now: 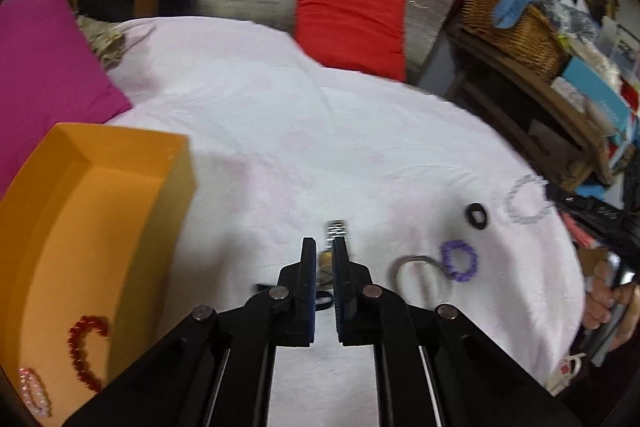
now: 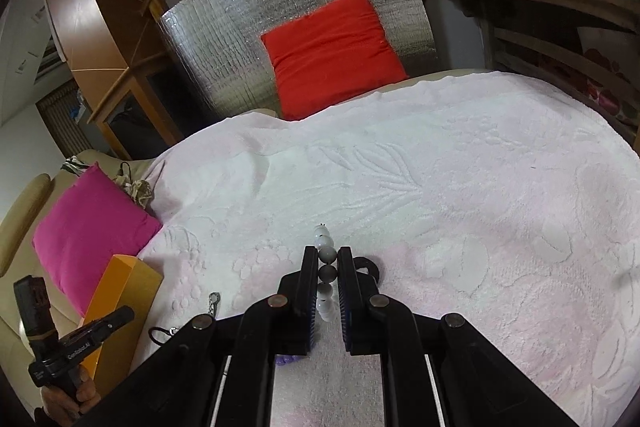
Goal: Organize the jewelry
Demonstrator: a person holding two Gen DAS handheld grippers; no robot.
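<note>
While a strand of grey and white beads (image 2: 326, 275) sits clamped between the narrowed jaws of the right gripper (image 2: 326, 259), the left gripper (image 1: 325, 259) has its jaws drawn almost together around a small silvery piece (image 1: 336, 229) (too blurred to name, and whether it is truly pinched cannot be told). Both work over a pale pink towel (image 2: 460, 187). Near the towel's right edge lie a purple bead ring (image 1: 459, 261), a black ring (image 1: 477, 215), a clear bead bracelet (image 1: 526, 199) and a thin grey hoop (image 1: 420, 277), all apart from one another. At the towel's left edge stands an orange box (image 1: 132, 187) holding a red bead bracelet (image 1: 86, 351) and a pink one (image 1: 34, 391). Beyond it rest a magenta cushion (image 1: 44, 75) and, at the far edge, a red cushion (image 2: 332, 55).
</note>
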